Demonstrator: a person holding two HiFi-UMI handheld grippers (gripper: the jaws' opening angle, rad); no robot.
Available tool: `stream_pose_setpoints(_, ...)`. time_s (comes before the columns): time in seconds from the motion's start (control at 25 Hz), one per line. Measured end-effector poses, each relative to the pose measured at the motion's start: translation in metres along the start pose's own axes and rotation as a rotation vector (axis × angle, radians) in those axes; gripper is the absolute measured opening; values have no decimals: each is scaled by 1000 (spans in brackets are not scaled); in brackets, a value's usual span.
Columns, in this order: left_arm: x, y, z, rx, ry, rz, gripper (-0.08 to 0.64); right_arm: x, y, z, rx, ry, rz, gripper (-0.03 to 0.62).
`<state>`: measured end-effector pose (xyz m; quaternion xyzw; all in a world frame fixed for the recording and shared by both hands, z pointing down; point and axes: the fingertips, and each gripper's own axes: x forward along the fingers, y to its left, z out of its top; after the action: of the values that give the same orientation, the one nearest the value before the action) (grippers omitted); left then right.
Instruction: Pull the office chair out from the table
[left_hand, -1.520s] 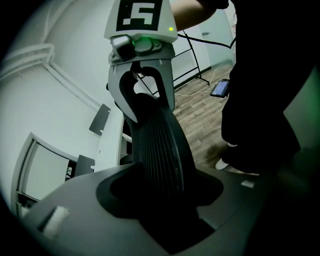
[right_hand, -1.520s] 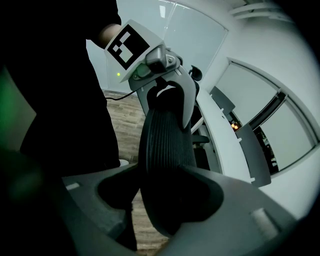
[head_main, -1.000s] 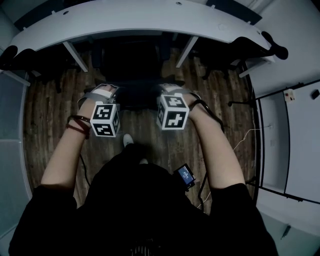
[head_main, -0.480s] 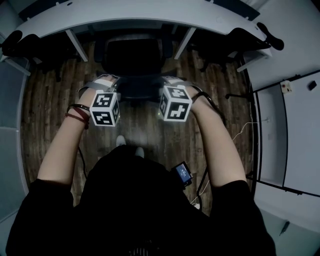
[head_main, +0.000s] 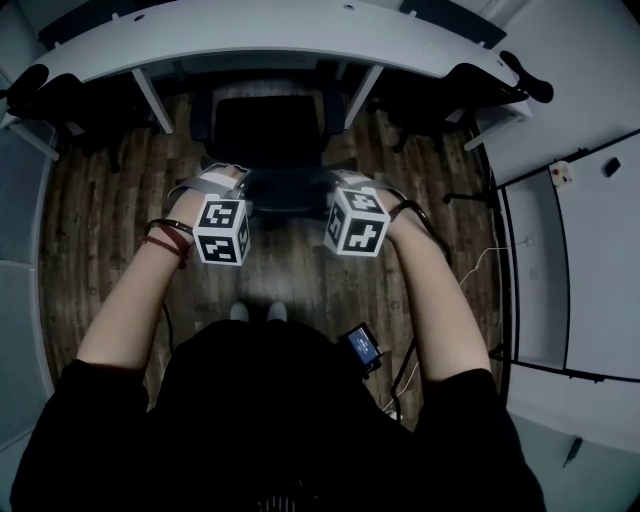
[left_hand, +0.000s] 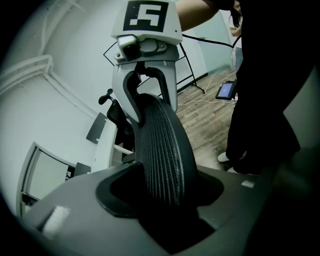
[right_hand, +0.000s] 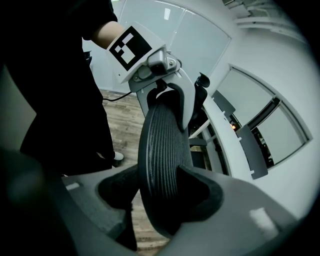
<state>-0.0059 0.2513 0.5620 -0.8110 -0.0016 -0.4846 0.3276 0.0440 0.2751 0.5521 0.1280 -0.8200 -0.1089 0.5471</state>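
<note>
A black office chair (head_main: 268, 128) stands at the white curved table (head_main: 300, 35), its seat out from under the table's edge. The mesh backrest (head_main: 287, 190) faces me. My left gripper (head_main: 242, 188) is shut on the backrest's top edge at the left, and my right gripper (head_main: 335, 186) is shut on it at the right. In the left gripper view the ribbed backrest (left_hand: 162, 150) runs between the jaws of my left gripper (left_hand: 165, 202), with the right gripper (left_hand: 145, 75) clamped further along. In the right gripper view the backrest (right_hand: 160, 160) sits between the jaws of my right gripper (right_hand: 162, 200).
Other dark chairs stand at the table's left (head_main: 45, 95) and right (head_main: 480, 85). White table legs (head_main: 150, 100) flank the chair. A white cabinet (head_main: 580, 270) lines the right side, with a cable (head_main: 480, 270) on the wooden floor (head_main: 100, 230).
The chair has rolled out from under the table towards me, with both grippers still clamped on its backrest. More of the seat shows now, and my feet have stepped back.
</note>
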Motion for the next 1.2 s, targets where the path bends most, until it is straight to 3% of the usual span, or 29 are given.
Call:
stream_pose_setpoints(0.16,-33,-5,7,-108,-85,-79,293,-10,6,13,77,-43,-18,241)
stream_pose_setpoints(0.24,-61,2,14,-173,-159,-87,287,-33,8,27,180,-157,-17,241)
stream_pose_setpoints(0.32,-90,16,16,-272,-244,-61,223,-62,1,44,262,-277,-62,238)
stream_pose_setpoints(0.44,-129,51,14,-561,-403,27,89,-107,-23,66,398,-448,-205,205)
stream_pose_setpoints(0.52,-149,75,15,-769,-520,103,6,-135,-39,77,510,-565,-295,52)
stream_pose_setpoints(0.56,-157,85,16,-846,-570,140,6,-146,-45,82,552,-614,-335,2)
stream_pose_setpoints(0.64,-170,99,17,-933,-643,208,6,-159,-54,90,604,-677,-403,0)
stream_pose_setpoints(0.76,-179,108,28,-978,-703,269,6,-162,-59,94,626,-692,-435,0)
stream_pose_setpoints(0.84,-176,103,40,-992,-718,256,6,-159,-56,93,626,-687,-435,0)
stream_pose_setpoints(0.96,-173,87,55,-970,-720,232,6,-159,-49,93,623,-698,-435,0)
stream_pose_setpoints(1.2,-189,97,54,-967,-785,308,6,-163,-58,96,699,-763,-440,0)
